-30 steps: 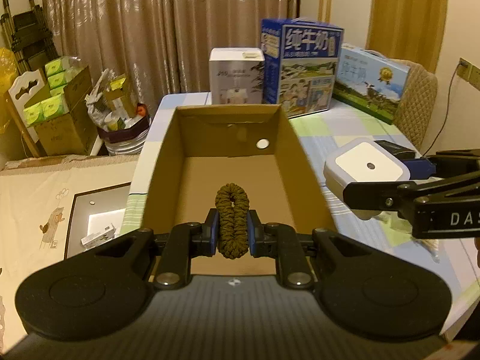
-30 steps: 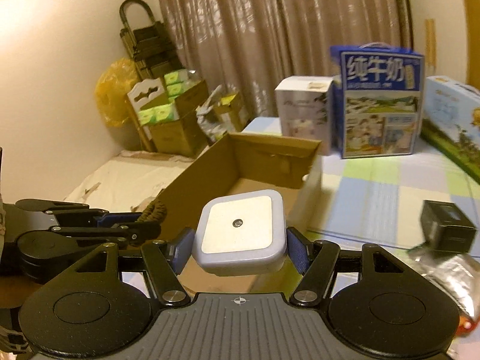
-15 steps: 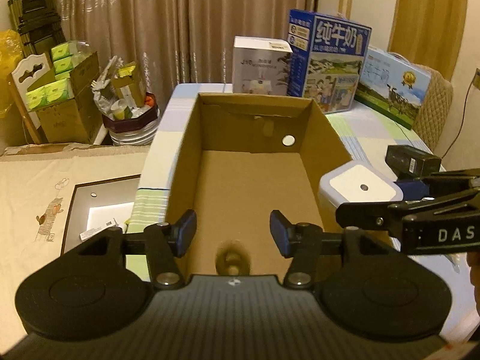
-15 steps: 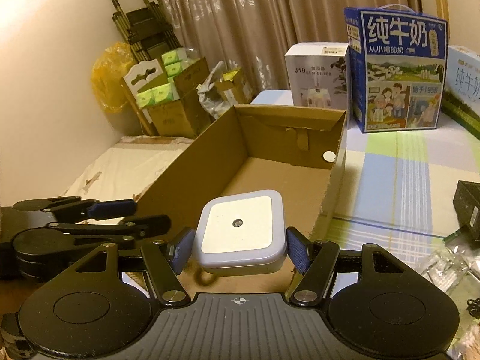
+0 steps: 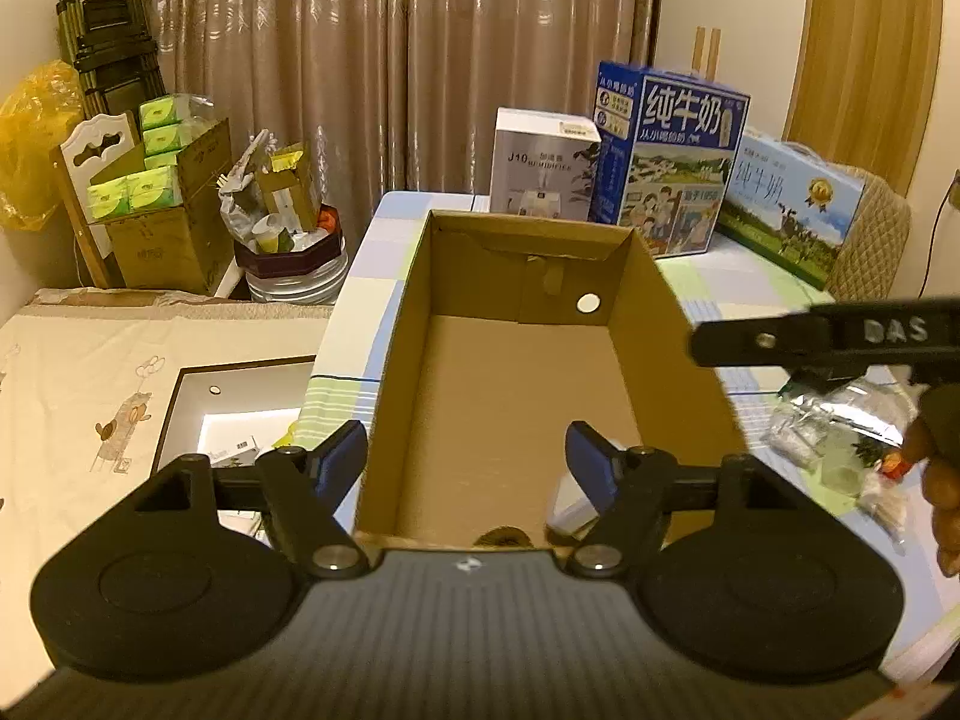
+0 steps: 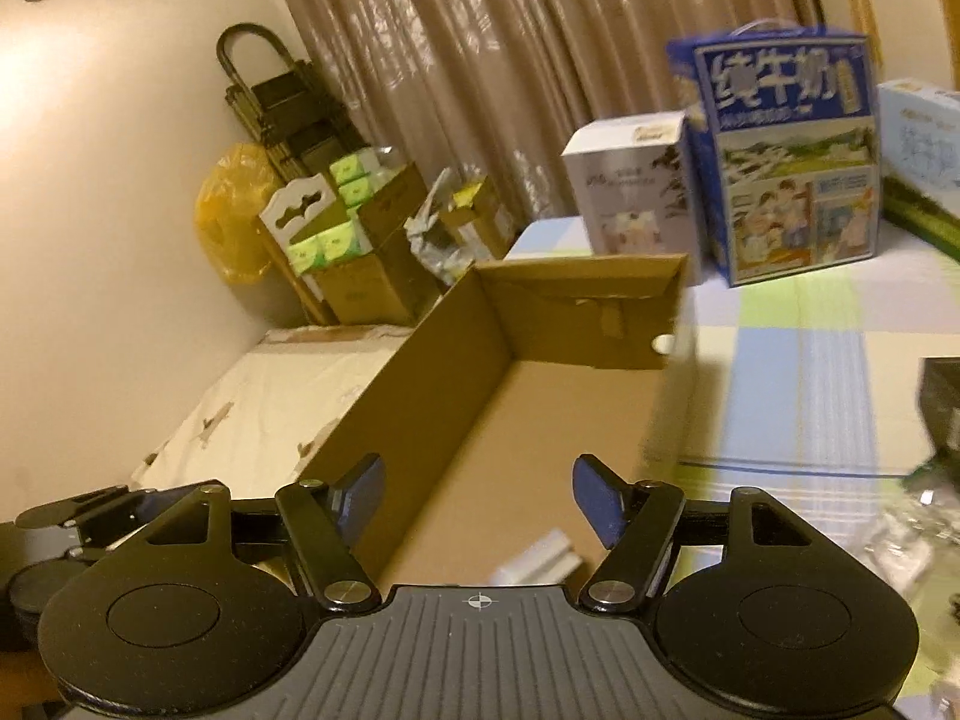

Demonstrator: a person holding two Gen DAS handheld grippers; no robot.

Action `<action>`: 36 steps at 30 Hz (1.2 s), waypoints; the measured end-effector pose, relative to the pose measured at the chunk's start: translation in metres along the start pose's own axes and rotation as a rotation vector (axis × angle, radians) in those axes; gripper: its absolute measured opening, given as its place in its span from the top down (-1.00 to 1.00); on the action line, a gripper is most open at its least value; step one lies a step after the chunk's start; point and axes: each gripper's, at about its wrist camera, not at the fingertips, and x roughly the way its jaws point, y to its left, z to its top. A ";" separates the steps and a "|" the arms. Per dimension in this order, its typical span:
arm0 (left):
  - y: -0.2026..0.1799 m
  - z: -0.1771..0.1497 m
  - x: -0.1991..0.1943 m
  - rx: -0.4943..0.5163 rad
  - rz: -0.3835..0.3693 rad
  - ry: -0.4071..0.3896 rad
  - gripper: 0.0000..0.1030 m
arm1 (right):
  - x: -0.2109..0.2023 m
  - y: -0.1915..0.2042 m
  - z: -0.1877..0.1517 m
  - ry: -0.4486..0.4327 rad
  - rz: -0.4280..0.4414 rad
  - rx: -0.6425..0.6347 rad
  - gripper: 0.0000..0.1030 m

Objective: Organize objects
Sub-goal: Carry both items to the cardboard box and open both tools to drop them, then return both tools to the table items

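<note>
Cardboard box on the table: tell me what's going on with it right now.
A person is sorting things into the open cardboard box with two handheld grippers. The left gripper and the right gripper both hang open and hold nothing above the box's near end. A brown braided cord just shows at the near end of the box floor, and a white square device lies inside near the right gripper. Crinkled plastic bags lie on the table outside the box.

Ahead of the left gripper [image 5: 467, 461], the cardboard box [image 5: 660, 324] floor lies bare up to its far wall. The right gripper [image 5: 750, 339] crosses at right; milk cartons [image 5: 672, 156] stand beyond.
</note>
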 end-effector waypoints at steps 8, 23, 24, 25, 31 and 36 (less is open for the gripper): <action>-0.036 -0.007 -0.037 -0.013 -0.043 -0.047 -0.63 | -0.085 -0.043 -0.046 -0.068 -0.162 0.085 -0.30; -0.172 -0.039 -0.056 0.025 -0.249 -0.028 -0.97 | -0.231 -0.129 -0.135 -0.130 -0.467 0.196 -0.30; -0.181 -0.041 -0.054 0.037 -0.254 -0.021 -0.98 | -0.237 -0.134 -0.138 -0.134 -0.472 0.203 -0.30; -0.188 -0.043 -0.053 0.048 -0.257 -0.016 -0.98 | -0.241 -0.138 -0.140 -0.135 -0.476 0.210 -0.30; -0.213 -0.049 -0.042 0.093 -0.253 0.017 -0.98 | -0.255 -0.152 -0.147 -0.142 -0.479 0.228 -0.30; -0.225 -0.055 -0.032 0.114 -0.254 0.049 -0.98 | -0.252 -0.156 -0.150 -0.121 -0.464 0.204 -0.30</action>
